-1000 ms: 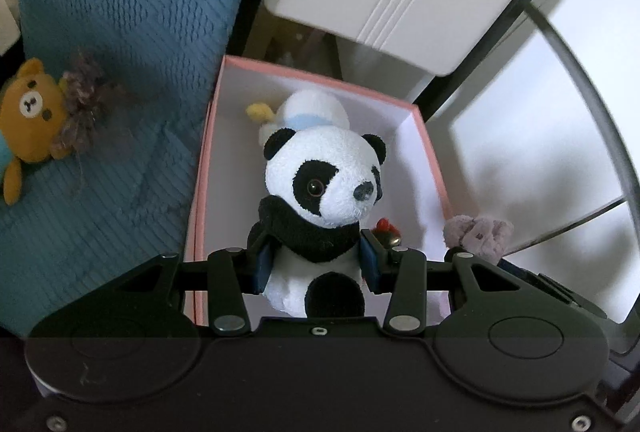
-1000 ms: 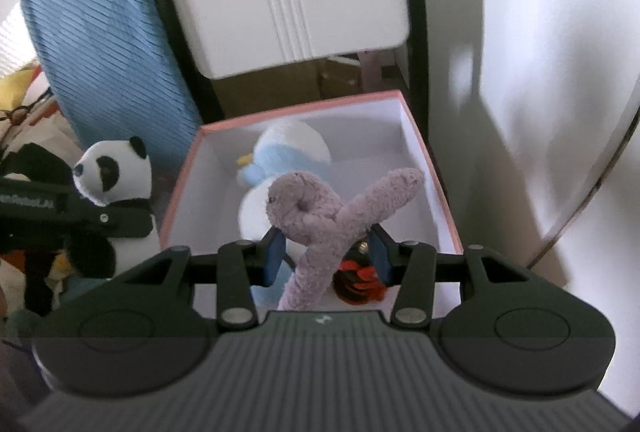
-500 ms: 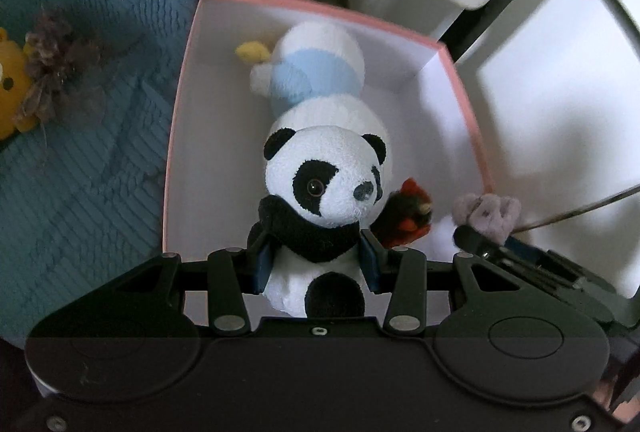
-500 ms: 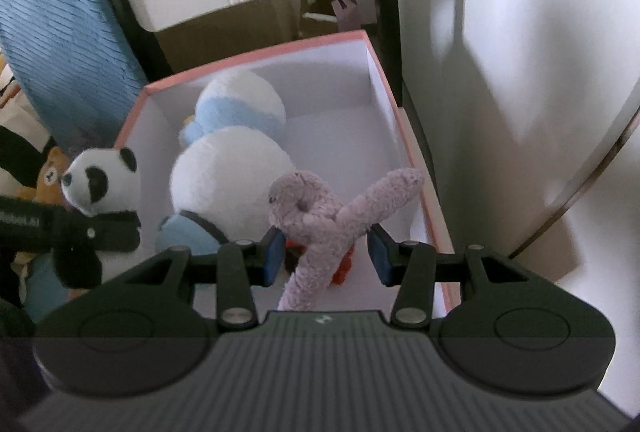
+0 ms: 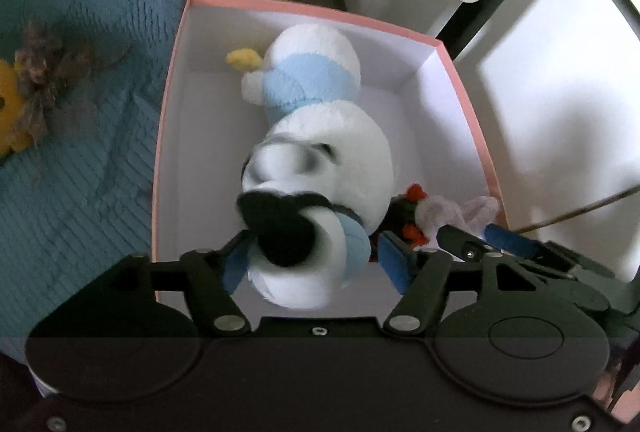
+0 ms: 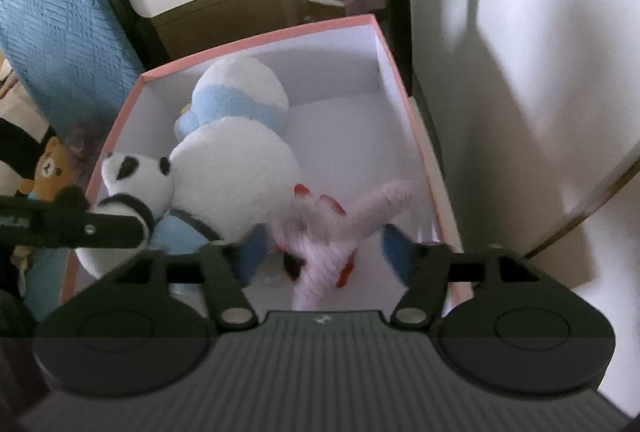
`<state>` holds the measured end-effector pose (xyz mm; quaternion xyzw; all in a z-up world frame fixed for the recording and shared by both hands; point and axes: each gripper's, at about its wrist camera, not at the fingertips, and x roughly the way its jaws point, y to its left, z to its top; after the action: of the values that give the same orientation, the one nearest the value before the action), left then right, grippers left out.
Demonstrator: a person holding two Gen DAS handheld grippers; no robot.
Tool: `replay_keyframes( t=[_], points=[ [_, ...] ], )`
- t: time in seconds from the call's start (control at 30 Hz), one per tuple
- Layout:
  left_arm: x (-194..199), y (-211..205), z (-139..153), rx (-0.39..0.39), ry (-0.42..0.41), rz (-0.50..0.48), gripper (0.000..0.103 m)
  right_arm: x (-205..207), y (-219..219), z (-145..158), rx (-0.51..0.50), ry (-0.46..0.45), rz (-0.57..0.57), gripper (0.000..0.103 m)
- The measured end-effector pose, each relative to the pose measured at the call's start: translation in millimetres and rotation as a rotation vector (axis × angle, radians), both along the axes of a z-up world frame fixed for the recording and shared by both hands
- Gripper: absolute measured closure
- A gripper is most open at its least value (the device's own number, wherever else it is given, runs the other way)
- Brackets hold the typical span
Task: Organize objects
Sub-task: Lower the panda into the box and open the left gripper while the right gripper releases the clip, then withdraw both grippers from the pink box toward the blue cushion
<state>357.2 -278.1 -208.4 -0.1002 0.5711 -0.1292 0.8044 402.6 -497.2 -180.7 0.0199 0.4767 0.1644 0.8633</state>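
Blurred panda plush [image 5: 296, 232] tipping into pink-rimmed box [image 5: 172, 79], lilac plush [image 6: 340, 232] (also blurred) over the box's right side

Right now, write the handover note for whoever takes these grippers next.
Left gripper: jaws just opened, panda plush blurred between them, dropping into the pink box.
Right gripper: jaws just opened, lilac plush loose between them, over the box.
Already inside: white-and-blue plush, small red-and-black toy.
Left to do: bear plush and dried flower bunch are outside, on the blue blanket.
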Motion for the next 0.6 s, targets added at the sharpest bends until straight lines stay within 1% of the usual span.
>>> replay_keyframes(
  t=[0.07,0.17,0.3,0.47,0.6],
  points=[
    [-1,2,3,0.015,-0.011,0.001,0.035,1,0,3,0.004,-0.005,-0.010,0.027],
    [-4,7,9,-0.005,-0.015,0.006,0.035,0,-2,10,0.029,0.002,-0.035,0.027],
    [-8,13,21,-0.019,-0.035,0.011,0.035,-4,-1,26,0.031,-0.029,-0.053,0.027],
    [-15,15,42,-0.043,-0.078,-0.003,0.034,-14,4,51,0.045,-0.081,-0.052,0.027],
    [-20,18,65,-0.051,-0.123,-0.009,0.032,-24,7,73,0.067,-0.118,-0.066,0.027]
  ],
)
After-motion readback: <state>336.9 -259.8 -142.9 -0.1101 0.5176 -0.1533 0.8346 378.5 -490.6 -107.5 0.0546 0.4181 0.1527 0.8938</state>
